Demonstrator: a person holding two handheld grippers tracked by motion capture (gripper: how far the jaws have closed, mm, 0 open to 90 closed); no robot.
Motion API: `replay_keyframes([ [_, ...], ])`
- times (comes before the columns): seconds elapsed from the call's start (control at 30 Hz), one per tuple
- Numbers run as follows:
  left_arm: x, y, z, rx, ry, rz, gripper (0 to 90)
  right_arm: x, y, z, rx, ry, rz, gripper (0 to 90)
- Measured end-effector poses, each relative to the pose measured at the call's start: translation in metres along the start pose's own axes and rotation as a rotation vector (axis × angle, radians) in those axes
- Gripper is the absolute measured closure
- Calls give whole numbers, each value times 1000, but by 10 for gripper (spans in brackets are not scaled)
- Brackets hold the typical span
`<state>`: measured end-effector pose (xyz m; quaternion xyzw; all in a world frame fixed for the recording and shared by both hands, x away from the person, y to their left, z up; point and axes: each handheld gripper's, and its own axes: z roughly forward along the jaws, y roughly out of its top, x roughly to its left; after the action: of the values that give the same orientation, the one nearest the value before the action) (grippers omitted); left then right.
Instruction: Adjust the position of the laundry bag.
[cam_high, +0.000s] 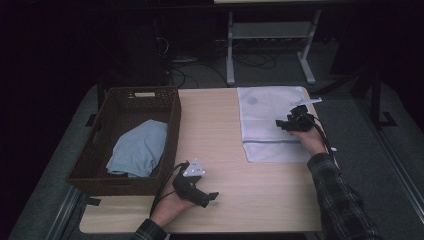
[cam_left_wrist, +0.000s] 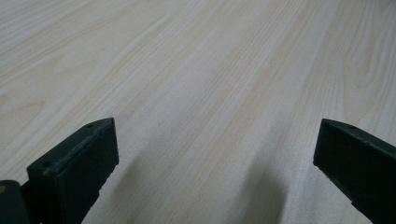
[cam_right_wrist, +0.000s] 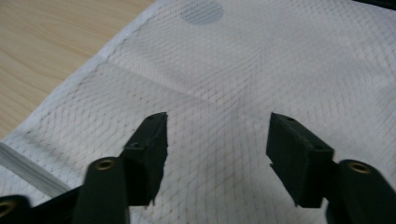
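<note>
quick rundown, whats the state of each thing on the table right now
mesh laundry bag: lying flat on the table's right side, zip edge toward the person
right gripper: over the mesh bag, fingers apart, nothing pinched between them
left gripper: fingers wide apart over bare wood, empty
wicker basket: upright at the table's left side
blue cloth: crumpled inside the basket
table: light wood, bearing the basket and the bag

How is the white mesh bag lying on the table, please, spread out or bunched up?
Spread flat: the mesh bag lies smooth on the table, edges straight.
</note>
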<state>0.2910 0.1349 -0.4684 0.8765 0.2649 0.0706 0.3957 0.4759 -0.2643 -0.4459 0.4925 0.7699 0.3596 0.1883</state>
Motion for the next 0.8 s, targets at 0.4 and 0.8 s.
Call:
replay_keyframes([
  [0.4, -1, 0, 1, 3, -10, 2, 0, -8, 10, 22, 39, -13, -34, 851],
  [0.8, -1, 0, 0, -7, -12, -5, 0, -10, 2, 38, 104, -18, -54, 895],
])
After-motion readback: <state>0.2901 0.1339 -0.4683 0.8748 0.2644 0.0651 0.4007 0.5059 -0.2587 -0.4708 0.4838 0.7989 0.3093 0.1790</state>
